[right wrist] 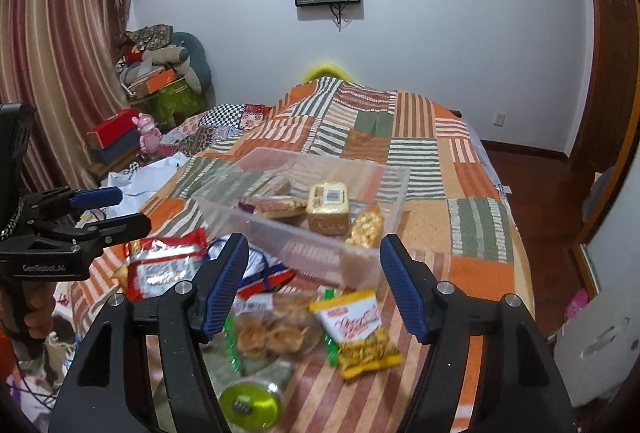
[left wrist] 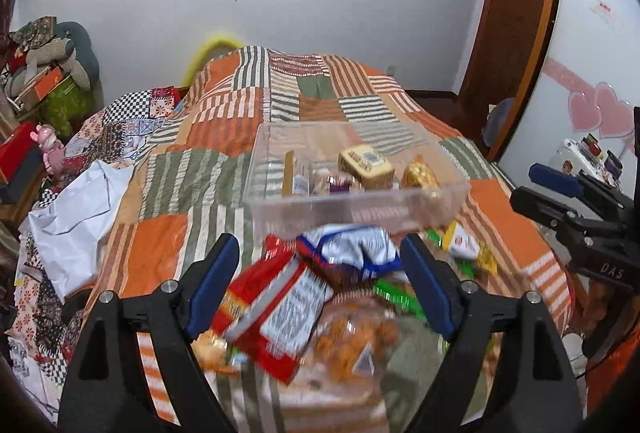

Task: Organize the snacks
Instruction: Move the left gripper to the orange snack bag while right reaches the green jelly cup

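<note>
1. spilling was judged the main risk: the clear plastic bin (right wrist: 362, 261) was seen resting on a soft patchwork quilt (right wrist: 472, 161), so a push against its near wall could have tipped or slid it.
2. a mis-grab was also judged likely, because the loose snacks were piled overlapping just in front of the bin: a red packet (left wrist: 276, 317), a blue-and-white packet (left wrist: 352, 249), a clear bag of orange snacks (left wrist: 352, 345), and a yellow packet (right wrist: 360, 329).
3. the left gripper (left wrist: 320, 285) was shown spread wide above the red packet, with nothing pinched; contact could not be confirmed through the blur.
4. the right gripper (right wrist: 312, 285) was likewise shown spread wide and holding nothing, poised over the pile near the bin's front wall.
5. several wrapped snacks were already seen inside the bin.
</note>
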Tool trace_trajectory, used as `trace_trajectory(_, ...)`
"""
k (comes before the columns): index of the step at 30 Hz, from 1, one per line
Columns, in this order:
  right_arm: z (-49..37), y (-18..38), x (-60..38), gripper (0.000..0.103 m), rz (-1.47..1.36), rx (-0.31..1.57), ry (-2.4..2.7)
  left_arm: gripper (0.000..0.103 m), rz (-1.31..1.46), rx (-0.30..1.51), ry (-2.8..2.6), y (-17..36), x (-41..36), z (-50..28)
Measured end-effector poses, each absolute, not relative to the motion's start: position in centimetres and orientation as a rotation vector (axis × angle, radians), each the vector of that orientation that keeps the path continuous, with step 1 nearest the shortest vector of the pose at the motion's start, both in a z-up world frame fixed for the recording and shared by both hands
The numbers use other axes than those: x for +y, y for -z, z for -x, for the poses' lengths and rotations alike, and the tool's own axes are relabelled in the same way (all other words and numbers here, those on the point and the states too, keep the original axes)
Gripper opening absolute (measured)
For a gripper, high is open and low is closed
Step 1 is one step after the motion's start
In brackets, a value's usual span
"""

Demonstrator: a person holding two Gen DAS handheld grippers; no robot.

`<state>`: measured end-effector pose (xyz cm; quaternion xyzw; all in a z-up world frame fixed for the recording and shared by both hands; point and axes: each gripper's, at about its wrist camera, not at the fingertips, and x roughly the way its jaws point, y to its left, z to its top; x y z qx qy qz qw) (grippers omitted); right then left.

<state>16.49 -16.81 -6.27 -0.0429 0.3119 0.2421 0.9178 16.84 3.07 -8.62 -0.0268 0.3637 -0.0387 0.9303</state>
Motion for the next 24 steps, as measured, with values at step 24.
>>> trace_trajectory(24, -10.3, 13.3, -15.9, 0.064, 0.076, 0.779, -0.515, 0.075, 0.075, 0.799, 0.159, 14.1, 1.5, -10.5)
